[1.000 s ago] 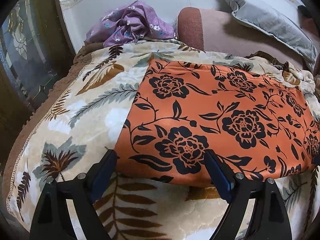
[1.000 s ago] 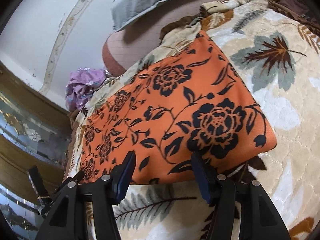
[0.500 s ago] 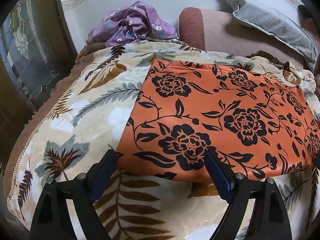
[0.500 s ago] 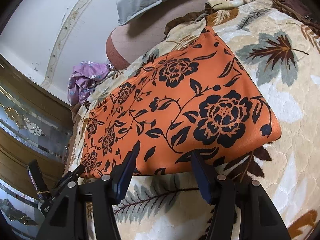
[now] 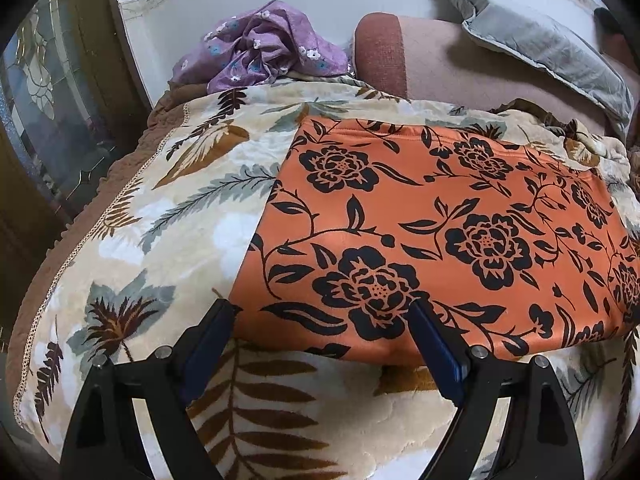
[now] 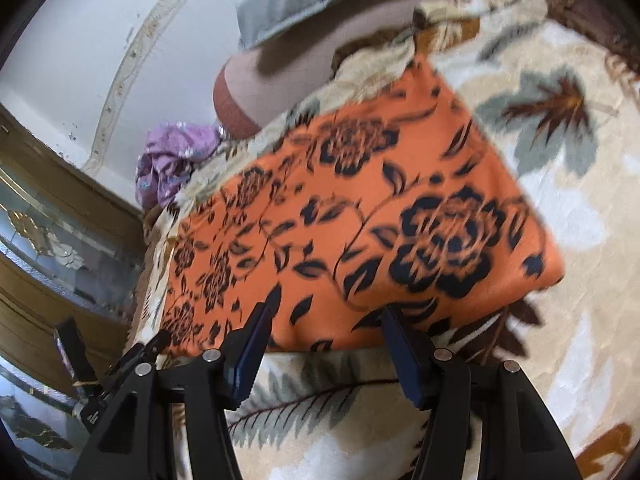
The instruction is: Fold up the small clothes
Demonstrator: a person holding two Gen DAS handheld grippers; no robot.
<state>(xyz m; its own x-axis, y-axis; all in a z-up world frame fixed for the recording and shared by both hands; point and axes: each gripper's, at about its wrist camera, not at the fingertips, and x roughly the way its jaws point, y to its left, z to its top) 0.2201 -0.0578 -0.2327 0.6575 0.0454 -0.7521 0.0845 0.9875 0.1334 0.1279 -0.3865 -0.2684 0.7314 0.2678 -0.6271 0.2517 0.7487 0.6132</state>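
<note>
The orange cloth with black flowers [image 5: 440,236] lies flat and smooth on the leaf-patterned blanket [image 5: 168,232] of the bed, its near edge towards us. We hold the left hand-held gripper [image 5: 322,320] over that edge near the left corner with its jaws wide apart and nothing between the pads, and the right hand-held gripper [image 6: 328,316] (its view is blurred) likewise stands apart at the near edge, gripping nothing. A crumpled purple garment [image 5: 264,48] sits at the far side by the wall, well apart from the cloth.
</note>
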